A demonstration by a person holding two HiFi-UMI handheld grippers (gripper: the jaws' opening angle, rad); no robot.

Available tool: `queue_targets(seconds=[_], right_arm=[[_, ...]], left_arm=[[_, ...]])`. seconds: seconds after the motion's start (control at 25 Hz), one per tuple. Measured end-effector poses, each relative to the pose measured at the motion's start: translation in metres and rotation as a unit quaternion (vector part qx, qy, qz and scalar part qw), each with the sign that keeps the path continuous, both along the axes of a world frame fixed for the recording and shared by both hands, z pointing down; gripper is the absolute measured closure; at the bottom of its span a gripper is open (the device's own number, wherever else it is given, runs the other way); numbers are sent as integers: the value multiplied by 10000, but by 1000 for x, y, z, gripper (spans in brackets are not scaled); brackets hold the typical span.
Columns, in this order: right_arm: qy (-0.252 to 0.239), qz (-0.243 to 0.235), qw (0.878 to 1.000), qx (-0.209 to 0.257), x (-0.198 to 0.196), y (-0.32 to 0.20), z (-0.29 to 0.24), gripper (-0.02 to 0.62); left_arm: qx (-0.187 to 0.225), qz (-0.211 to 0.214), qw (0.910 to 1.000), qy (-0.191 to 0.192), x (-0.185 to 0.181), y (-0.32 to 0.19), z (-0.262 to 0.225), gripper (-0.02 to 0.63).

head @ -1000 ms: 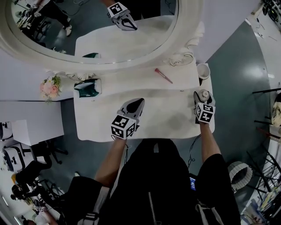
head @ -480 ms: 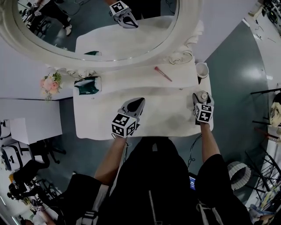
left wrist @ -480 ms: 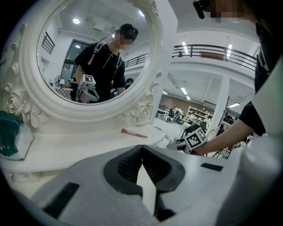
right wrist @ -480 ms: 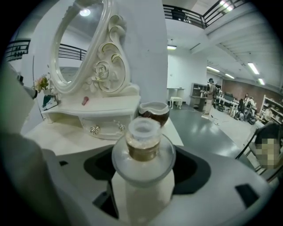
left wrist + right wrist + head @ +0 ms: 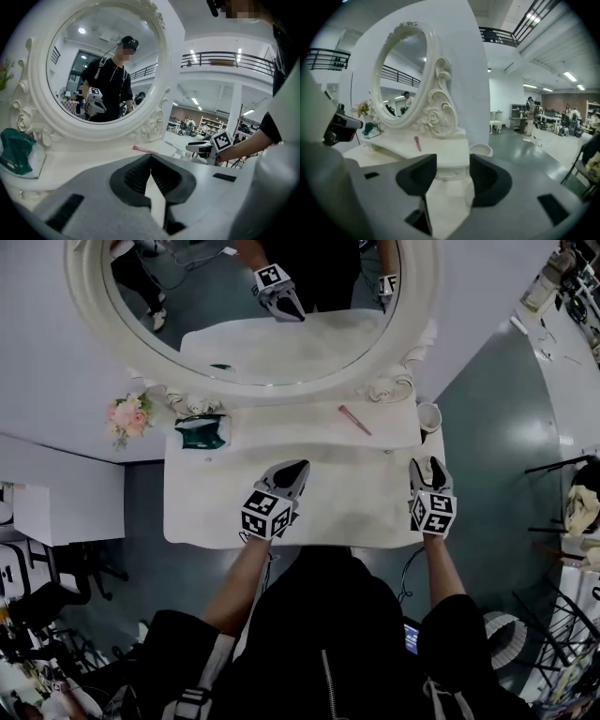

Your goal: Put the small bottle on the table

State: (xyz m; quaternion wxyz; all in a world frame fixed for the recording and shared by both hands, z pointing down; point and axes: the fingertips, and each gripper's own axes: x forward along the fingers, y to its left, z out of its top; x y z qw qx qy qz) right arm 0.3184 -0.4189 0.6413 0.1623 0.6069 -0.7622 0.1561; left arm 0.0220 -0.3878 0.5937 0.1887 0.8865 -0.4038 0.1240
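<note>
Lifted since a second ago, the right gripper [image 5: 428, 465] hovers at the table's [image 5: 356, 507] right edge, jaws just narrowed but still parted, gripping nothing. Bottle [image 5: 470, 190] – only a pale curved sliver low beside one jaw, hard to make out. Left gripper [image 5: 298, 470] clenched, empty. Beyond – a round white cup [image 5: 428, 416], a carved mirror [image 5: 419, 287].

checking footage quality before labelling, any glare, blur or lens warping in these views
Head view: dim overall, with a pale glare patch on the floor. Left gripper view: fisheye bends the mirror, corners black. Right gripper view: same warping, ceiling lights glaring white.
</note>
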Motion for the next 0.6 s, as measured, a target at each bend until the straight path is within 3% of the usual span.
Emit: queue_targets(seconds=[0.12, 0.24, 0.6], right_arm=[[-348, -242, 9990, 150, -40, 0, -19, 507], [-436, -546, 9971, 289, -83, -1, -33, 591], [-186, -1499, 9827, 1075, -190, -6, -101, 594]], left_arm=[[102, -126, 9999, 6, -14, 3, -8, 604], [217, -277, 9994, 23, -30, 3, -16, 604], [519, -673, 9964, 73, -76, -1, -34, 604]])
